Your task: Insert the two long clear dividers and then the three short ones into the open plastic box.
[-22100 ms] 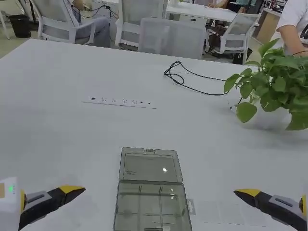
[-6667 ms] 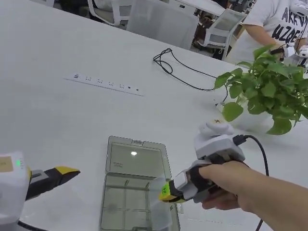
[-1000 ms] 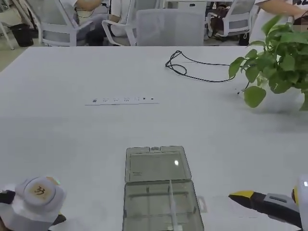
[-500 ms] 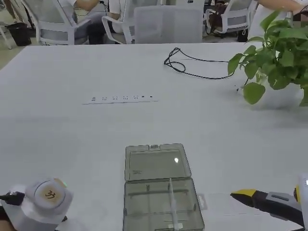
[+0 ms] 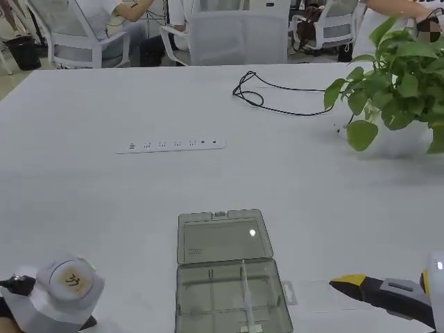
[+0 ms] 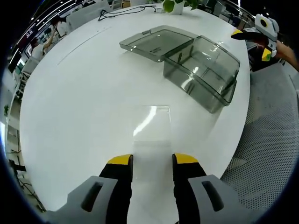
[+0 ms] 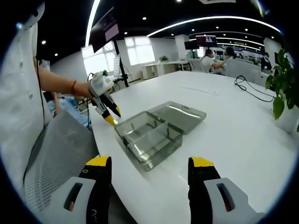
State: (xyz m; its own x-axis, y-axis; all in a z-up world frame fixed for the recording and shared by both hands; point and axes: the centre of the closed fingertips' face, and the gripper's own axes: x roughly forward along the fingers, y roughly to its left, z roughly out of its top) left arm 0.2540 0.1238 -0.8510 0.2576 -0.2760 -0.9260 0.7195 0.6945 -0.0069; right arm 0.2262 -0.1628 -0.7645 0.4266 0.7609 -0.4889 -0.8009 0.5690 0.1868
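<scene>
Left of the box (image 6: 192,88), left gripper (image 6: 152,161) faces a flat clear divider (image 6: 152,122).
Jaws parted, holding nothing; pinch one edge squarely; right gripper (image 7: 150,163) also parted, empty.

- The open plastic box (image 5: 232,302) sits at the near edge of the counter (image 5: 83,201), with its lid (image 5: 222,237) flat behind it
- A standing divider (image 5: 244,288) is inside the box
- A loose divider (image 6: 152,122) lies on the counter left of the box, just before the left hand-held gripper (image 6: 150,161)
- The power strip (image 5: 171,145) lies behind the lid, the cable (image 5: 270,100) farther back, and the plant (image 5: 395,83) at the right rear
</scene>
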